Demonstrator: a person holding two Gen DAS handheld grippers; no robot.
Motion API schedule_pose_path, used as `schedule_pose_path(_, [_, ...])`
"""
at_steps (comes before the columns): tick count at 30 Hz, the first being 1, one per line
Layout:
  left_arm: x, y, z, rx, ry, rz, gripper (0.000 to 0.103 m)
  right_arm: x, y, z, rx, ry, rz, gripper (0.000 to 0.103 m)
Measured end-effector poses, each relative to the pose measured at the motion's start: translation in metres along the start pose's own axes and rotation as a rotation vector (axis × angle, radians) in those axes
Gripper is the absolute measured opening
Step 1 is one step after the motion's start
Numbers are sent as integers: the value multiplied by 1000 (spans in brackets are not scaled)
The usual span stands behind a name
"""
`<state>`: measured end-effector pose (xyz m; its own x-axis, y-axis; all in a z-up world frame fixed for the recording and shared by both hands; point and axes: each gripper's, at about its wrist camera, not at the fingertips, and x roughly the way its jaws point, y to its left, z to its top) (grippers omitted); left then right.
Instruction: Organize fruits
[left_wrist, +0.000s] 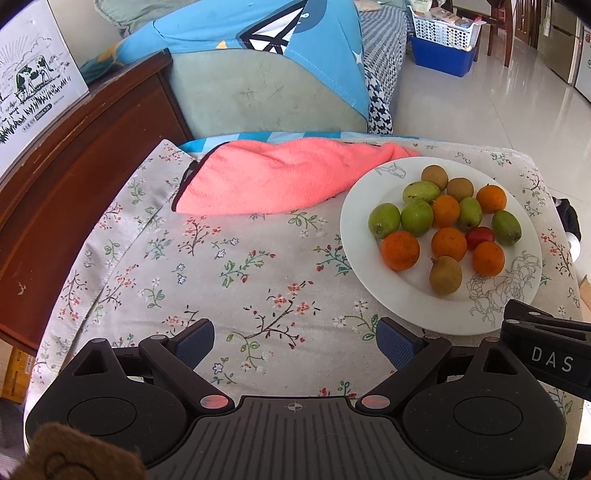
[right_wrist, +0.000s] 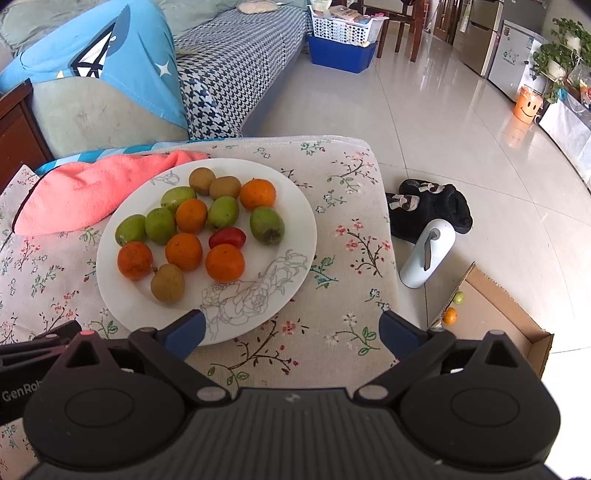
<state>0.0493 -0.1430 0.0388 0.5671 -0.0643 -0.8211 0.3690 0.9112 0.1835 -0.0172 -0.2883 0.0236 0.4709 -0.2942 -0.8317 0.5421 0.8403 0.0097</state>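
Plainly, "DAS" marks the right claw; both claws gape, the left claw too.

Glossy white plate, floral cloth cover, fuzzy pink towel

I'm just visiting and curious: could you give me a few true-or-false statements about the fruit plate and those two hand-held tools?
1. The white plate holds exactly one red fruit. True.
2. The left tool is clamped on an orange. False: it is open and empty.
3. The right tool is open. True.
4. The pink towel covers the fruit. False: it lies beside the plate.
5. An orange fruit lies in the cardboard box on the floor. True.
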Motion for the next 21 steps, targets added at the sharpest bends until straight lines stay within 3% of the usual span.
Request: schedule_pose_path(21, [-12, 16, -22, -30, -1, 7, 96, -9, 14, -16, -95, -33, 26, 100])
